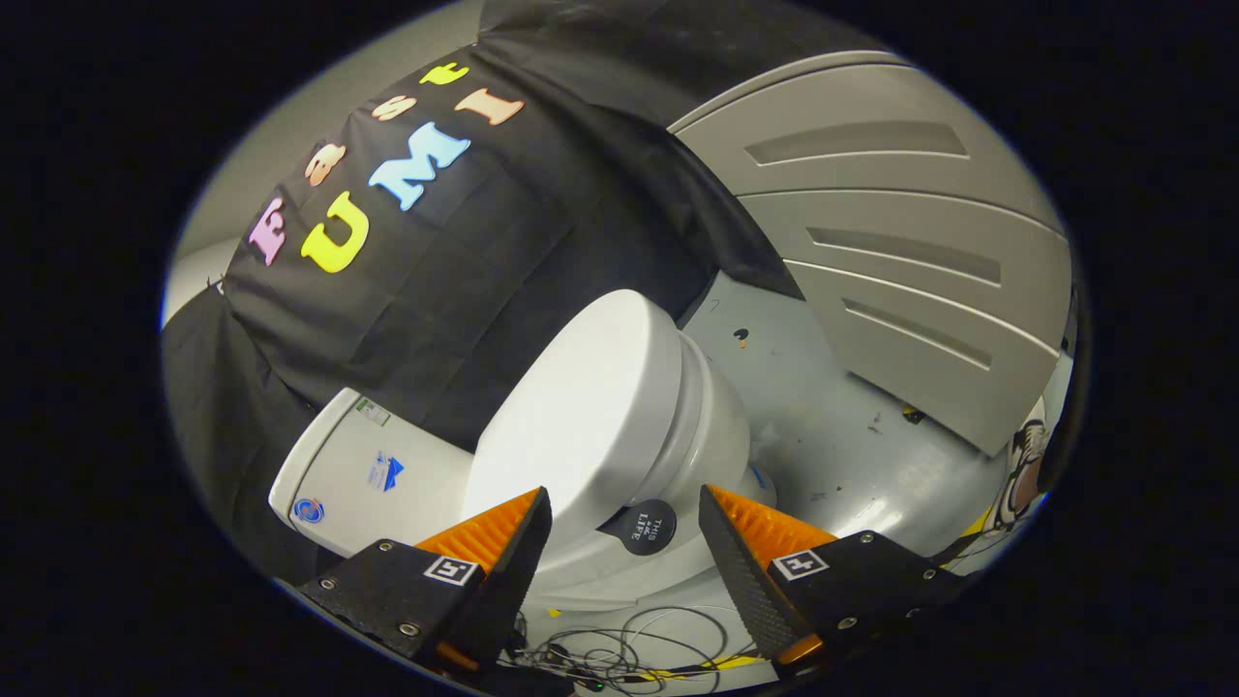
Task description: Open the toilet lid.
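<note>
while the gripper [624, 523] hangs in the air with its two fingers spread wide and nothing between them, the white toilet [678, 455] sits just ahead and beyond the fingertips, seen tilted because the camera is rolled to one side. the toilet lid [581, 407] is down, lying closed and flat over the seat, its smooth oval top catching the light. neither finger touches it; the lid's near edge shows in the gap between the fingers, but clearly further off than the tips. a small round dark tab [647, 526] with light lettering sticks out from under the front rim of the lid, also in the gap between the fingers and nearer the right one. behind the lid, the white cistern [358, 474] stands against the black cloth wall [465, 271], with a few small stickers on its face. the bowl below the lid steps out in rounded white tiers down to the base. the grey floor [852, 455] around the toilet is scuffed and marked with small dark specks. a loose tangle of thin cables [619, 649] lies on the floor close under the fingers, in front of the toilet base, with a strip of yellow and black tape near it. on the far side of the floor stands a grey panel [891, 252] with long recessed slots, leaning across the scene beyond the toilet.
</note>
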`<state>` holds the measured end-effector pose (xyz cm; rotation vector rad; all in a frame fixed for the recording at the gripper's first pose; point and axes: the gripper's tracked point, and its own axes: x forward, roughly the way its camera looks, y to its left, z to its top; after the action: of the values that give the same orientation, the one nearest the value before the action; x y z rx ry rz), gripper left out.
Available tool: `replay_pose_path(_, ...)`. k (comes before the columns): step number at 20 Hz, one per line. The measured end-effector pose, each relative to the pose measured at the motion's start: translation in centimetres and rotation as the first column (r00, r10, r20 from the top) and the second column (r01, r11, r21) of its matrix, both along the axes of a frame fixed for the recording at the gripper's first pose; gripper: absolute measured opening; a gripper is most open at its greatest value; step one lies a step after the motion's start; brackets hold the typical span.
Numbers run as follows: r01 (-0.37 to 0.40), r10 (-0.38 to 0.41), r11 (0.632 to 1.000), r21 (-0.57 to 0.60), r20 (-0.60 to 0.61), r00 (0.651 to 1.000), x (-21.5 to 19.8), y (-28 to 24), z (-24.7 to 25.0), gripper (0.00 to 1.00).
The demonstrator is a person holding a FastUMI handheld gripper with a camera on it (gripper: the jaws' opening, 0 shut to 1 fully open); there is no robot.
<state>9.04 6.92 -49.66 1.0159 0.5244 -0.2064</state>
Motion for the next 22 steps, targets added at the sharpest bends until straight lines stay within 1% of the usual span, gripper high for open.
replay_pose_path(4, 0.07, -0.076, 0.993, 0.092, 0.067, 0.995, 1.0, -0.7, -1.0, 0.94)
replay_pose_path(6, 0.099, -0.109, 0.98, 0.173, 0.048, 0.993, 0.9, -0.5, -2.8, 0.92)
replay_pose_path(9, 0.133, -0.145, 0.948, 0.288, 0.018, 0.989, 0.3, 0.9, -4.5, 0.87)
replay_pose_path(10, 0.14, -0.154, 0.942, 0.304, 0.024, 0.988, 0.5, 1.4, -4.5, 0.87)
replay_pose_path(12, 0.14, -0.158, 0.945, 0.297, 0.036, 0.987, 1.3, 1.9, -4.5, 0.83)
replay_pose_path(13, 0.13, -0.151, 0.942, 0.308, 0.046, 0.987, 1.6, 2.3, -4.3, 0.78)
replay_pose_path(14, 0.12, -0.142, 0.939, 0.323, 0.048, 0.989, 1.6, 2.6, -4.2, 0.77)
replay_pose_path(15, 0.112, -0.134, 0.936, 0.334, 0.044, 0.99, 1.9, 2.9, -4.4, 0.69)
replay_pose_path(16, 0.106, -0.129, 0.932, 0.348, 0.045, 0.991, 1.7, 3.1, -4.8, 0.65)
replay_pose_path(17, 0.103, -0.134, 0.925, 0.367, 0.059, 0.989, 1.7, 3.1, -4.6, 0.57)
replay_pose_path(18, 0.107, -0.143, 0.919, 0.379, 0.068, 0.987, 1.6, 2.8, -4.4, 0.53)
replay_pose_path(21, 0.115, -0.144, 0.918, 0.38, 0.049, 0.988, 1.5, 3.1, -5.1, 0.32)
replay_pose_path(22, 0.104, -0.132, 0.918, 0.382, 0.047, 0.99, 1.8, 3.4, -5.0, 0.27)
